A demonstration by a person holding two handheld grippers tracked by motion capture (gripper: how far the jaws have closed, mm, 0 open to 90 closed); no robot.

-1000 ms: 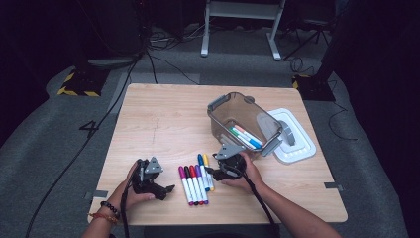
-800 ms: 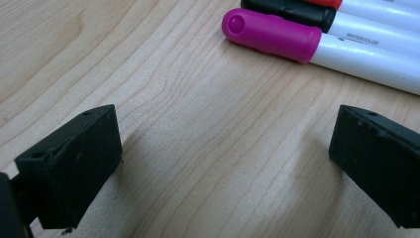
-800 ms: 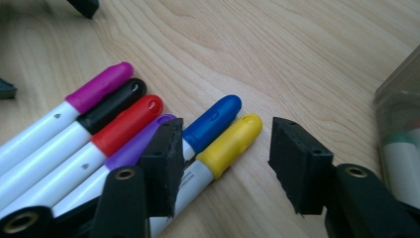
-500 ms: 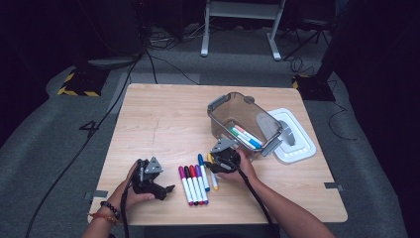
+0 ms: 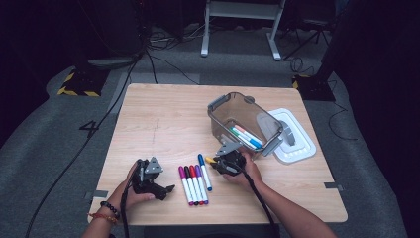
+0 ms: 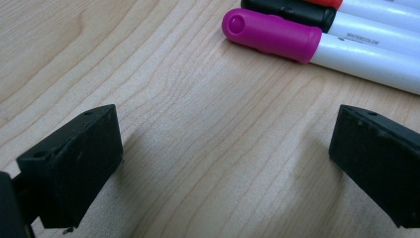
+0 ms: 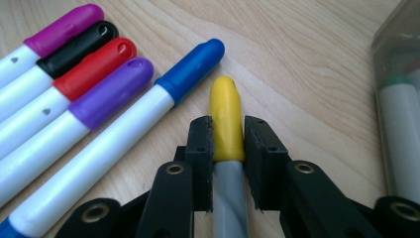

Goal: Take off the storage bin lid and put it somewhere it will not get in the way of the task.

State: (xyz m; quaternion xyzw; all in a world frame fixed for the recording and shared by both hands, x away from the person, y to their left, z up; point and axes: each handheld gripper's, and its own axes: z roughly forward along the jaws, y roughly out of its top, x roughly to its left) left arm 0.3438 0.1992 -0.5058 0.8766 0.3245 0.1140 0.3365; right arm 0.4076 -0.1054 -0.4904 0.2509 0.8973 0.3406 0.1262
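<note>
My left gripper rests low at the near edge of the table, its jaws spread wide with bare wood between them and nothing held. In the left gripper view the magenta cap of the nearest marker lies just past the jaws, apart from them.

Next out is the row of markers lying side by side on the wood, their caps pointing away from me: magenta, black, red, purple, and then the blue one, set a little farther up than the rest.

Just right of the blue one, my right gripper has just closed its jaws on the yellow marker. In the right gripper view the pads press on both sides of the yellow cap, right where it meets the grey barrel, and the cap's tip sticks out beyond them, close beside the blue cap but not touching it. Whether the marker is off the wood I cannot tell.

Farther off, just beyond that hand, stands the clear box with a few more markers lying inside. Its white lid lies flat on the table on the box's right.
</note>
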